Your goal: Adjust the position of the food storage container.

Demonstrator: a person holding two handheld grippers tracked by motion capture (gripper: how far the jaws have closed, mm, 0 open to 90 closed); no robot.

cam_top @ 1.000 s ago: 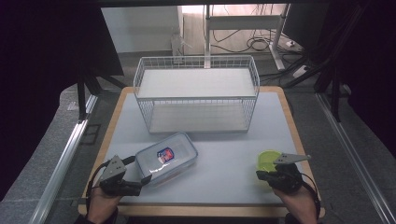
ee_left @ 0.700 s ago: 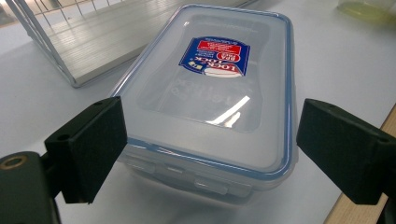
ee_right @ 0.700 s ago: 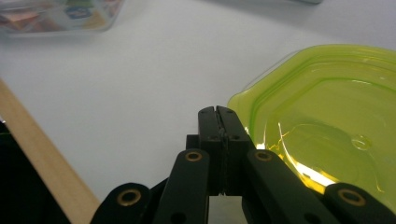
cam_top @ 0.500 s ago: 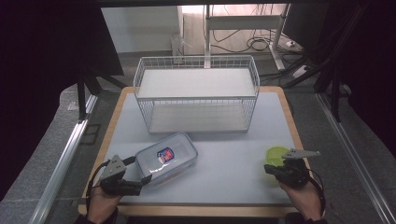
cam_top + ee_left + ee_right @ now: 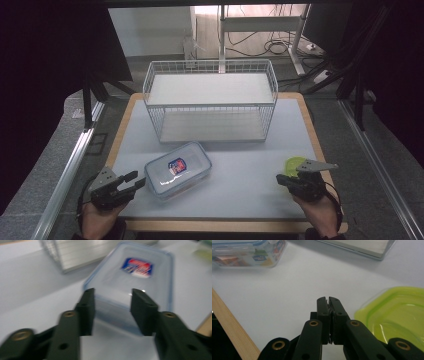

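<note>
Low and level, left gripper (image 5: 131,181) closing around the container (image 5: 178,170); right gripper (image 5: 281,180) closed.

Left tongs (image 5: 134,181) low, jaws just closing, still apart; right tongs (image 5: 281,180) jaws together

Even, soft light falls from above on the pale table (image 5: 250,170), while the room around it sinks into near black. The left gripper view is smeared with motion blur, softening the clear box (image 5: 135,282) and its label. The right gripper view is sharp, with faint glare on the green lid (image 5: 397,315).
</note>
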